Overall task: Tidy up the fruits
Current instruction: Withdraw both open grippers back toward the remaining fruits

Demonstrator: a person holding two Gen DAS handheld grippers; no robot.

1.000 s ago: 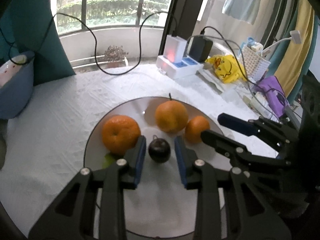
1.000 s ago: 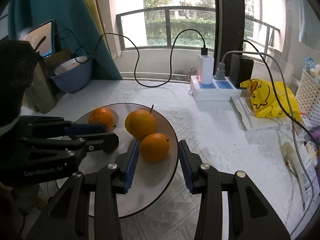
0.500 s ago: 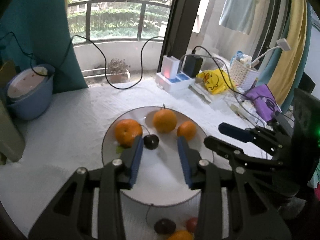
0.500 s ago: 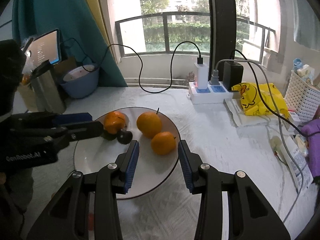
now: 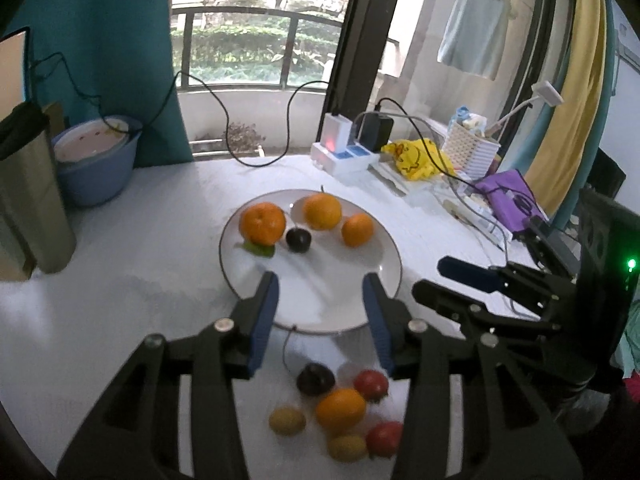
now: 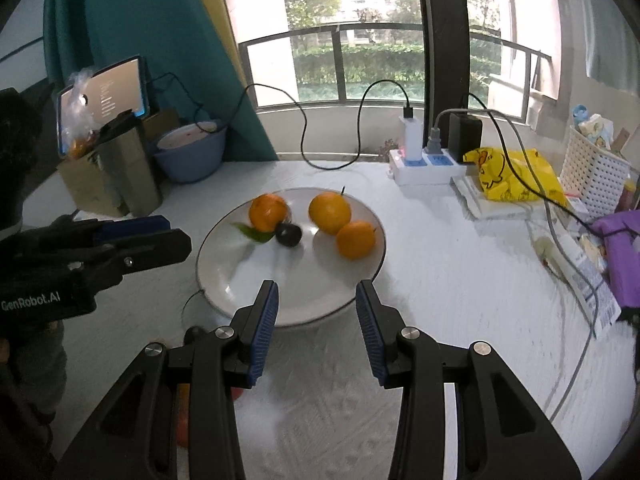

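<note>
A white plate (image 5: 344,308) (image 6: 224,280) holds three oranges (image 5: 262,223) (image 6: 330,213) and a dark plum (image 5: 298,240) (image 6: 289,234) with a green leaf beside it. My left gripper (image 5: 319,290) is open and empty above the plate's near edge. It shows at the left of the right wrist view (image 6: 152,236). My right gripper (image 6: 316,300) is open and empty over the plate's near rim. It shows at the right of the left wrist view (image 5: 452,280). Loose fruit lies on the cloth below the left gripper: a dark plum (image 5: 315,378), an orange (image 5: 341,409), red fruits (image 5: 371,385) and yellow ones (image 5: 286,421).
A white cloth covers the table (image 5: 120,280). A blue basin (image 5: 96,164) and metal canister (image 5: 28,196) stand at the left. A power strip (image 6: 428,164) with cables, a yellow bag (image 6: 512,176), a white basket (image 6: 596,168) and a purple pouch (image 5: 508,200) crowd the right.
Both grippers have pulled back and up from the plate. The left gripper let go of the dark plum, which now lies on the plate. The loose fruit came into view.
</note>
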